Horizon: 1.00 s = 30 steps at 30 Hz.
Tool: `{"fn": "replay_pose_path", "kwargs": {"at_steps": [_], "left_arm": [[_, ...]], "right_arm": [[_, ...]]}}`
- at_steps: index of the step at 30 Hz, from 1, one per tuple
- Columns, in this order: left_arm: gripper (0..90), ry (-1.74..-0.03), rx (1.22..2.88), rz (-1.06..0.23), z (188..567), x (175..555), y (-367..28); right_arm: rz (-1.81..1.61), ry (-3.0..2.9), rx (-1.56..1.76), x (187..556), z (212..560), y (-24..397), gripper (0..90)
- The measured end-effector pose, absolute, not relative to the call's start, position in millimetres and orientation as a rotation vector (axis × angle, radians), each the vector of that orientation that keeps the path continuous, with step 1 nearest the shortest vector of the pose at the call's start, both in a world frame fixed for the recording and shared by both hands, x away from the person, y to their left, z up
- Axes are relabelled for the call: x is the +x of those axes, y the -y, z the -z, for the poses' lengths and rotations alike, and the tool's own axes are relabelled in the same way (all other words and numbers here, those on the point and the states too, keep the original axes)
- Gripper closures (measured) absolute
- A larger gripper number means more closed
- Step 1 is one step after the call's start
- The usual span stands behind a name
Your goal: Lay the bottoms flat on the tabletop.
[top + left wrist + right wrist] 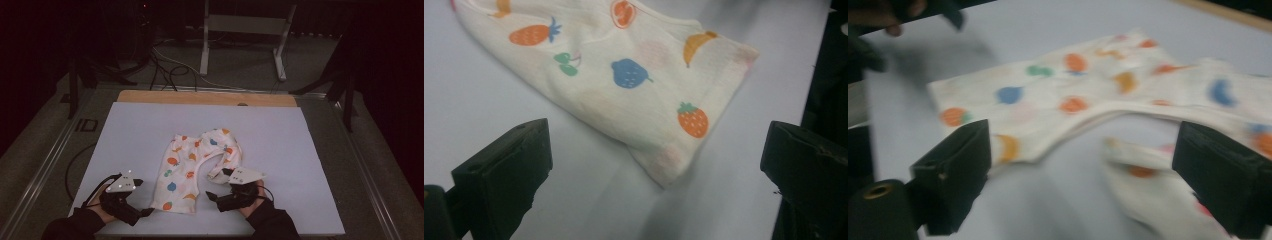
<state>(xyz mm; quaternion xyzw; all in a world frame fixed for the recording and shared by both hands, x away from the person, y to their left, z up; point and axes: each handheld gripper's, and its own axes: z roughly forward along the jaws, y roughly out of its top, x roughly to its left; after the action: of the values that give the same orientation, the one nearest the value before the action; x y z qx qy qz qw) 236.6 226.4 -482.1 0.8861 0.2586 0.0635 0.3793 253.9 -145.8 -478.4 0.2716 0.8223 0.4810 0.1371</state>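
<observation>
A pale lavender-grey sheet (150, 130) is spread over the bench (200, 97), whose bare wooden edge is left showing as a strip along the far side. The surroundings are dim: a grey floor lies beyond the bench, black cables (165, 67) are looped across it, and a light metal frame (245, 30) with two angled legs stands further back. Dark stands are seen at either side of the room, and a metal rail (47, 160) runs along the left flank of the bench.

A small pair of cream shorts (195, 162), printed with fruit in orange, blue and green, is laid flat on the sheet, near its middle and towards the person's side. One leg is stretched towards the near edge; the other is bent round and folded back on itself (its hem lies just beside the right gripper).

The left gripper (145, 212) is held low over the sheet, just left of the near leg's hem; its jaws are spread wide apart, with nothing pinched between them, and in the left gripper view the hem corner lies on the sheet ahead of them. The right gripper (212, 196) is likewise spread wide and clamps nothing; the cloth is seen beyond its jaws in a blurred picture.
</observation>
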Motion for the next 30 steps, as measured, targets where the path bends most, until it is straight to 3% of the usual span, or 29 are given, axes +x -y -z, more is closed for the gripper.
{"fn": "replay_pose_path", "kwargs": {"at_steps": [19,30], "left_arm": [[0.5,-0.654,2.188,-0.175,470,244,-206],[3.5,-0.540,2.206,-0.184,443,266,-159]], "right_arm": [[-1.285,-2.206,0.964,269,473,212,9.2],[-1.274,-2.161,1.112,264,473,232,14.5]]}}
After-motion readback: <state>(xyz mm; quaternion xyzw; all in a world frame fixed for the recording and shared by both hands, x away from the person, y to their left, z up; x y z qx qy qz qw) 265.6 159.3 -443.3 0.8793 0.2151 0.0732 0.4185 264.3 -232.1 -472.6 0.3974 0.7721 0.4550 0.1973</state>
